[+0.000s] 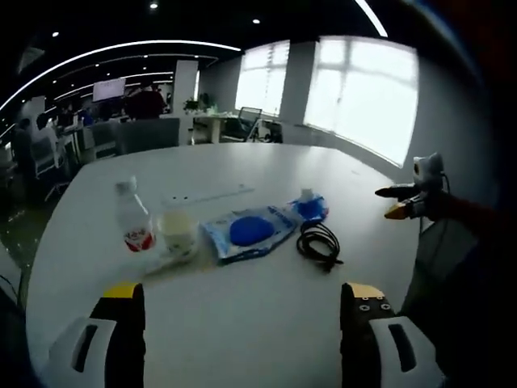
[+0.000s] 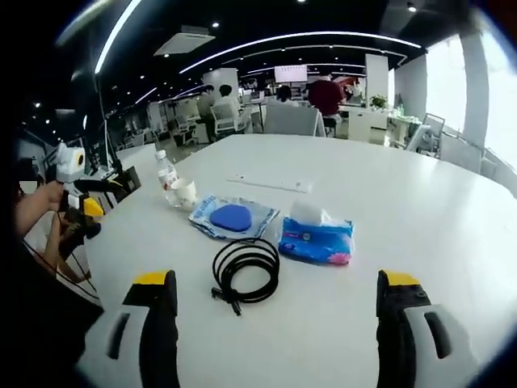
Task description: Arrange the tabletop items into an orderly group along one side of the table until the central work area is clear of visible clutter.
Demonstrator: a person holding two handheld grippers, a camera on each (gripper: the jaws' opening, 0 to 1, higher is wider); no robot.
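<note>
In the left gripper view your left tool (image 1: pixel 242 323) stands wide open with nothing in it, over the near edge of the white tabletop (image 1: pixel 242 166). Ahead lie a bottle (image 1: pixel 133 217) and cup (image 1: pixel 178 232) at the left, a blue packet (image 1: pixel 249 230) in the middle, then a tissue pack (image 1: pixel 308 207) and a coiled cable (image 1: pixel 320 244). In the right gripper view your right tool (image 2: pixel 279 327) is wide open and empty too, with the cable (image 2: pixel 245 271) nearest it, the tissue pack (image 2: pixel 317 238) right of that, and the packet (image 2: pixel 233 217), cup (image 2: pixel 184 193) and bottle (image 2: pixel 166 175) farther left.
</note>
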